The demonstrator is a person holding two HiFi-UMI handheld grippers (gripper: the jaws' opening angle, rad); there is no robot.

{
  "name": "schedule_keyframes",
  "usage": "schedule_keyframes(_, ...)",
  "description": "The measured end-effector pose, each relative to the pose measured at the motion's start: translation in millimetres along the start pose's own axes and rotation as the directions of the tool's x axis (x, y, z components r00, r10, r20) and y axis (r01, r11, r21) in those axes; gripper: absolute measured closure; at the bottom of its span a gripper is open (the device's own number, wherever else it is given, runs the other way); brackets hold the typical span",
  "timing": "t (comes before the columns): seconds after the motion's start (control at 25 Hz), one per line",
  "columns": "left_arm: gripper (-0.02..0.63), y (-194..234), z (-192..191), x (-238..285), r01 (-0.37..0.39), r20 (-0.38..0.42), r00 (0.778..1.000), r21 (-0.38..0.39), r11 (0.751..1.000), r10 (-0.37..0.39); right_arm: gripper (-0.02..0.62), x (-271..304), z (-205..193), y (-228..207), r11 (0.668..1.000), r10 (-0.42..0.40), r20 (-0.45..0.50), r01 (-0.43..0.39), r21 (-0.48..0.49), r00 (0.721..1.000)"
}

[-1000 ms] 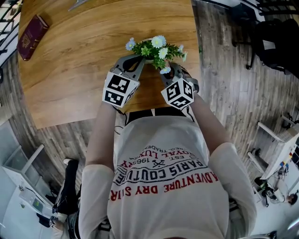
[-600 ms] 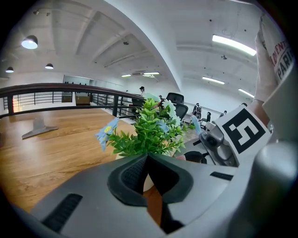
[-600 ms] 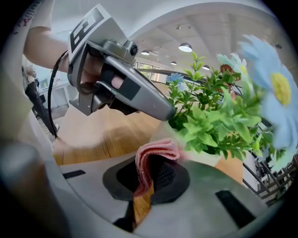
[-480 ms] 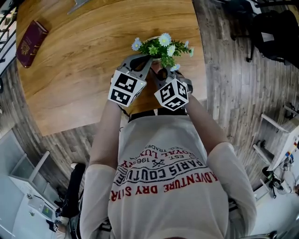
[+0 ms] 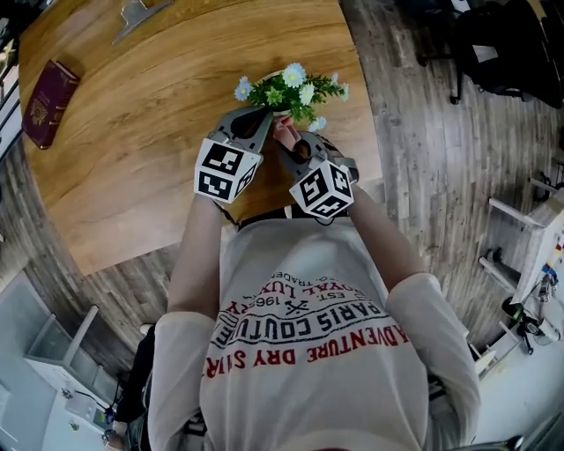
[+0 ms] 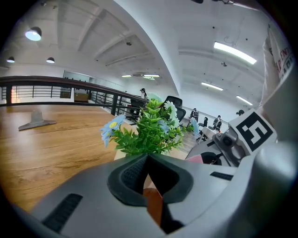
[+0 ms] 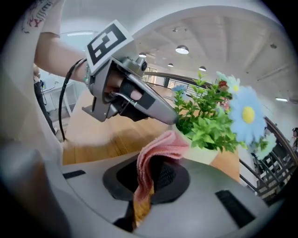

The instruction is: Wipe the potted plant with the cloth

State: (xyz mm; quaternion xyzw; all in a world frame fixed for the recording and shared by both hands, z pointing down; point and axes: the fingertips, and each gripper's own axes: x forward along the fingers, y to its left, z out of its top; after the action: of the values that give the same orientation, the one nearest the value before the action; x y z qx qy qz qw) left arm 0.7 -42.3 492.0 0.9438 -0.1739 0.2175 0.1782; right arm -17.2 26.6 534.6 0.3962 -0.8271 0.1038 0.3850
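A small potted plant [image 5: 286, 91] with green leaves and white and blue flowers stands near the wooden table's [image 5: 132, 132] front right edge. My left gripper [image 5: 264, 116] is shut, its tips [image 6: 146, 155] right at the cream pot's rim [image 7: 205, 153]; I cannot tell whether they pinch it. My right gripper [image 5: 289, 141] is shut on a folded pink cloth [image 7: 158, 151]. The cloth [image 5: 284, 132] rises out of the jaws just in front of the pot, below the leaves [image 7: 209, 125]. The left gripper [image 7: 174, 118] reaches in from the left in the right gripper view.
A dark red book [image 5: 48, 101] lies at the table's far left and a grey metal object [image 5: 137, 11] at its back edge. The table's front edge runs just below both grippers. A dark chair [image 5: 493, 44] stands on the wooden floor at the right.
The right gripper with the pink cloth has shifted a little along the pot's near side, toward the left gripper. The left gripper has stayed at the pot.
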Motion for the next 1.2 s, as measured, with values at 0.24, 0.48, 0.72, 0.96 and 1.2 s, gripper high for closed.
schedule_keyframes(0.24,0.591,-0.2,-1.0,1.4,-0.049,-0.032,0.998,-0.004,0.999,0.049,0.558,-37.1,-43.2,-34.9,0.998,-0.056,-0.038,0.057,0.018,0.998)
schedule_keyframes(0.48,0.591,-1.5,1.9,0.9,-0.157,-0.059,0.986,-0.005,0.988,0.157,0.558,-60.7,-68.6,-89.2,0.994,-0.076,-0.016,0.077,0.079,0.997)
schedule_keyframes(0.72,0.591,-1.0,9.7,-1.6,-0.312,-0.007,0.950,-0.117,0.943,0.313,0.558,-63.7,-82.4,-131.1,0.999,-0.019,-0.008,0.020,0.044,1.000)
schedule_keyframes(0.96,0.591,-2.6,2.8,4.8,-0.411,-0.021,0.910,-0.176,0.895,0.414,0.558,-47.3,-71.9,-173.6,0.998,0.067,0.018,-0.067,0.003,0.998)
schedule_keyframes(1.2,0.591,-0.8,0.4,5.3,-0.485,-0.023,0.870,-0.227,0.845,0.493,0.558,-15.1,-38.3,-197.4,0.953,0.254,-0.015,-0.253,-0.164,0.967)
